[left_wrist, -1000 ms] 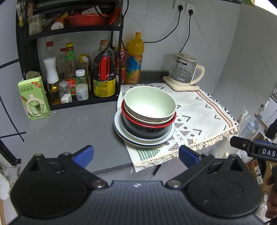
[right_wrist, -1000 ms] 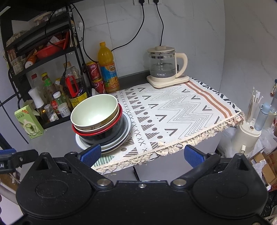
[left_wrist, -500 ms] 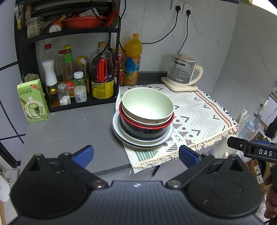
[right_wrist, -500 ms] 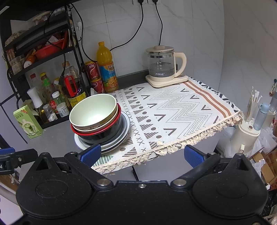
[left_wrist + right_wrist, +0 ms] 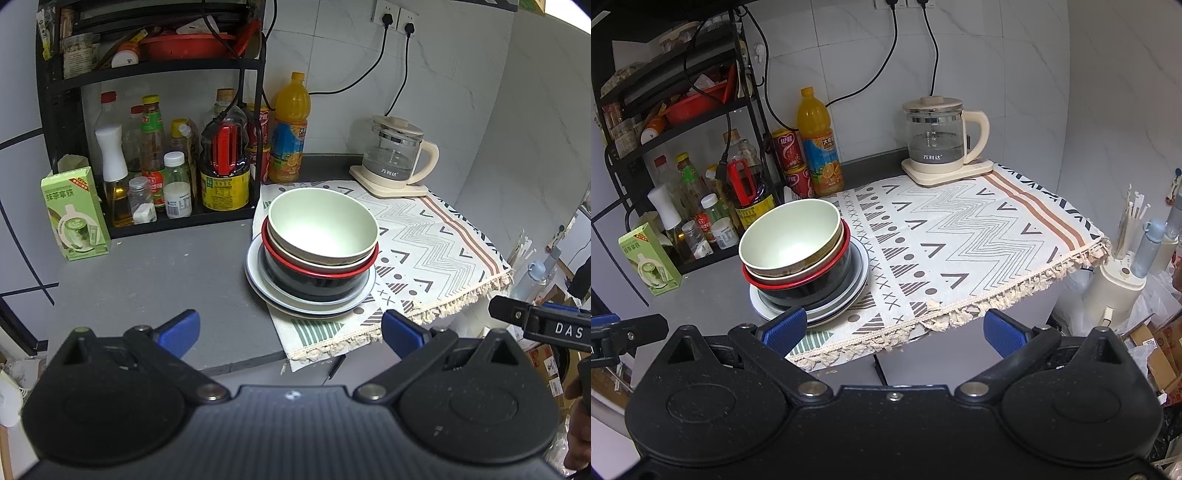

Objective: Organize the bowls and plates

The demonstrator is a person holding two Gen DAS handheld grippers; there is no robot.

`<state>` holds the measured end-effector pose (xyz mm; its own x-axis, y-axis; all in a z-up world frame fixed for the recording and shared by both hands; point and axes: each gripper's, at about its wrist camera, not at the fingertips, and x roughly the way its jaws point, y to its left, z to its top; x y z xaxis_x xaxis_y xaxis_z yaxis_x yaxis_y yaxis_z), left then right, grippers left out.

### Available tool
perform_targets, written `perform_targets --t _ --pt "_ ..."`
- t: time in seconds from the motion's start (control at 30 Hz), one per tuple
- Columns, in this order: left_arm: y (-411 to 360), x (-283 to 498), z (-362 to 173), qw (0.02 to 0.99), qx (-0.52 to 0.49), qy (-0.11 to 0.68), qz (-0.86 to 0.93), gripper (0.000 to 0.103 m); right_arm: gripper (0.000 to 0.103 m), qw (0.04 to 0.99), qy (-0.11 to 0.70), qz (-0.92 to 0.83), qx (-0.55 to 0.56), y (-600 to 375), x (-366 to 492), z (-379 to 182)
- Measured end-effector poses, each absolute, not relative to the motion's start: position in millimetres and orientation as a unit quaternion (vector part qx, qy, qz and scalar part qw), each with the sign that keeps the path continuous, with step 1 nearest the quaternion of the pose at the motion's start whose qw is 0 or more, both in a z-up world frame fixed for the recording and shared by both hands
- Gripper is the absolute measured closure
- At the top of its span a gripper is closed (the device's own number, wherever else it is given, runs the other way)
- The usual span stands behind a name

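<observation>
Left hand-held gripper nearer bowl stack vs 1 s ago, wide apart

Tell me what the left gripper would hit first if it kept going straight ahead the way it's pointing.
Most likely the stack of dishes: the left gripper points at it, so the plates at the bottom or the black bowl come first, though depth is hard to judge.

Both grippers spread wide, holding nothing

The left gripper has its blue-padded fingers far apart with nothing between them. The right gripper is likewise splayed, its blue fingers gripping nothing. Each gripper shows at the edge of the other's wrist view, side by side.
</observation>
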<state>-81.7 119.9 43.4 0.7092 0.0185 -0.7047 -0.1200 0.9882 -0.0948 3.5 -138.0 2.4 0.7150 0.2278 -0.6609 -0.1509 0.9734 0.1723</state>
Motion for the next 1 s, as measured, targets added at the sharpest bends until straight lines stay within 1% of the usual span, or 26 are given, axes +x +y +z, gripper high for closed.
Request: perform_targets --t 1.0 --pt "113.5 -82.5 39.3 0.92 -0.071 0.385 0.035 0.0 0.0 0.923 0.368 0.104 0.049 -136.4 1.4 -1.6"
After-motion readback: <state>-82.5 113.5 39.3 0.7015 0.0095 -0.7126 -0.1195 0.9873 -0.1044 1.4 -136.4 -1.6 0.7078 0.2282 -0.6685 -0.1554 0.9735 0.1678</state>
